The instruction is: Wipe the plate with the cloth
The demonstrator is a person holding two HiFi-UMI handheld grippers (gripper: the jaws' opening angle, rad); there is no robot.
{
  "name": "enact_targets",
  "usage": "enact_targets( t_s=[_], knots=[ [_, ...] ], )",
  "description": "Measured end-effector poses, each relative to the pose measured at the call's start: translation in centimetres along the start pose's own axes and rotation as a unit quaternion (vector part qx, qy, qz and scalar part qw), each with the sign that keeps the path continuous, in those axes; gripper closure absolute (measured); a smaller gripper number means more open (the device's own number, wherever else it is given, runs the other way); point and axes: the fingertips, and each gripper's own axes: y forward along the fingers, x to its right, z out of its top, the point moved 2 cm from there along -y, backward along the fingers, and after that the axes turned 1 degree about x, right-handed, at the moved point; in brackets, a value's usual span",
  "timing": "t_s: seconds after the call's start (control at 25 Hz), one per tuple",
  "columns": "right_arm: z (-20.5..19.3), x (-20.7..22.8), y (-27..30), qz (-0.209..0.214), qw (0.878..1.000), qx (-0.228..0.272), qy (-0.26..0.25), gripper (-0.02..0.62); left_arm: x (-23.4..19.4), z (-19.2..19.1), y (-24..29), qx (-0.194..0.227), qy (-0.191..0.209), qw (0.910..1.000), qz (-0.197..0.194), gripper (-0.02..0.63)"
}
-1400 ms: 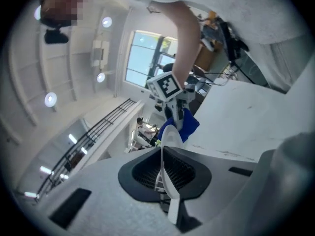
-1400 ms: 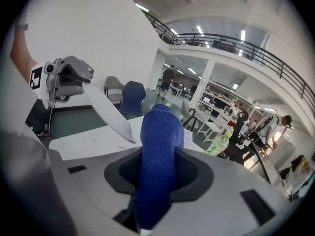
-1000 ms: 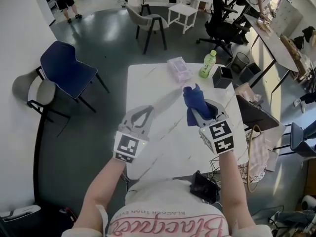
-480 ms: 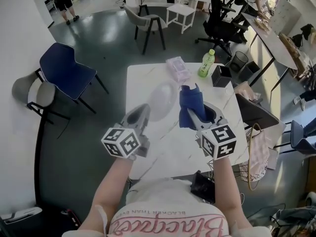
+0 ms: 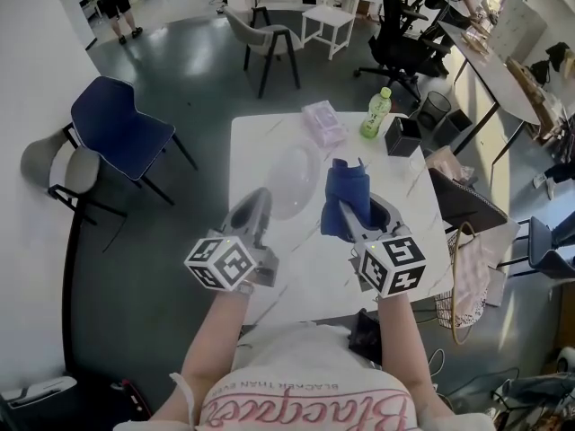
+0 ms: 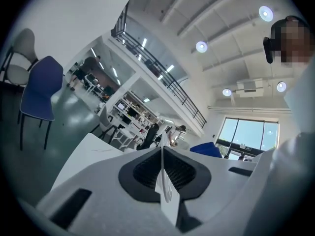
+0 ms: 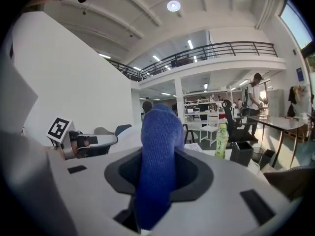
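The plate (image 5: 292,180) is held up off the tabletop (image 5: 310,272), its rim pinched in the left tongs (image 5: 261,206). The blue cloth (image 5: 345,197) is clamped in the right tongs (image 5: 355,224), just beside the plate; contact cannot be made out. Wiping is judged about to start: the cloth must be pressed to the plate's face and swept across.

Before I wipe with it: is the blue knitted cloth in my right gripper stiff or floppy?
Probably floppy: the blue knitted cloth bunches into soft folds between the fingers. Likely light, being only fabric; its knit looks grippy, not slippery.
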Motion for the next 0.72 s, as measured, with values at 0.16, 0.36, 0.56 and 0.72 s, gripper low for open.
enact_targets(
  t_s=[0.16,0.36,0.56,0.72],
  knots=[
    [-0.7,-0.1,-0.1,-0.012,1.000,-0.006,0.015,0.471,0.3,0.2,-0.1,0.002,0.006,1.0000,-0.003,0.592],
    [-0.9,-0.5,-0.4,-0.014,1.000,-0.006,0.015,0.471,0.9,-0.2,-0.4,-0.007,0.023,0.9997,-0.011,0.592],
    [-1.3,-1.0,-0.6,-0.014,1.000,-0.004,0.012,0.471,1.1,-0.1,-0.7,-0.005,0.021,0.9996,-0.017,0.592],
    [-1.1,-1.3,-0.8,-0.013,1.000,-0.005,0.014,0.471,1.2,0.2,-1.0,-0.011,0.025,0.9994,-0.021,0.592]
  ],
)
